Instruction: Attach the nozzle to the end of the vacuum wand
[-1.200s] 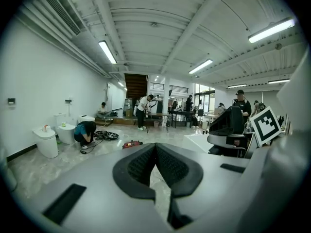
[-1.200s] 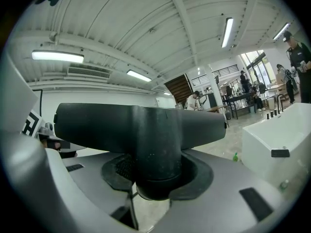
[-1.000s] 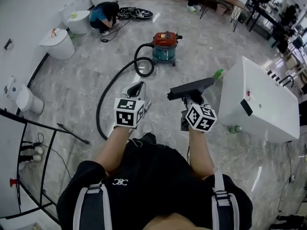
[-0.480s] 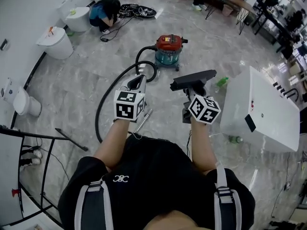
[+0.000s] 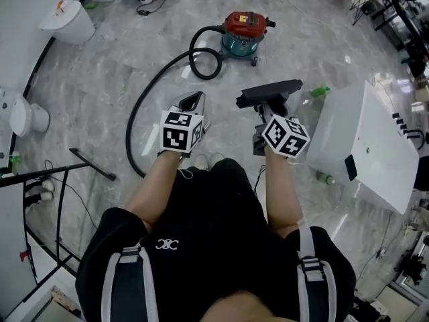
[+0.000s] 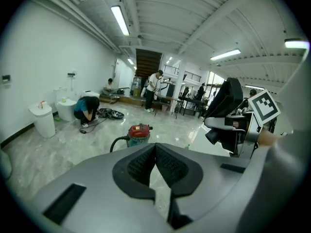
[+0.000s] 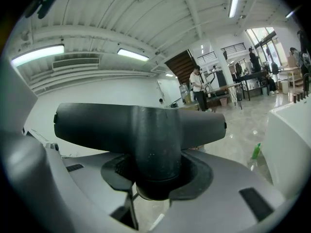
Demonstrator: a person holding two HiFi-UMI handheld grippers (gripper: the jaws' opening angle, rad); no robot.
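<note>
Currently the right gripper (image 7: 156, 181) pinches the floor nozzle (image 7: 141, 125) by its round neck, so it may swivel; left gripper (image 6: 155, 161) pressed together.

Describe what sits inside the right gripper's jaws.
The black nozzle: its round neck is clamped between the jaws of the right gripper, its wide head crossing above them. The neck covers most of the grip pads behind it.

A glossy grey marbled floor (image 5: 100, 72) is seen throughout, with white toilets (image 5: 66, 23) set along the white wall (image 6: 43, 67) at the left and a large white cabinet (image 5: 365, 146) placed at the right. A white beamed ceiling (image 6: 194, 13) is lit by strip lights (image 6: 119, 19), and a dark staircase (image 6: 146, 62) and tables (image 6: 170, 100) are seen at the far end.
</note>
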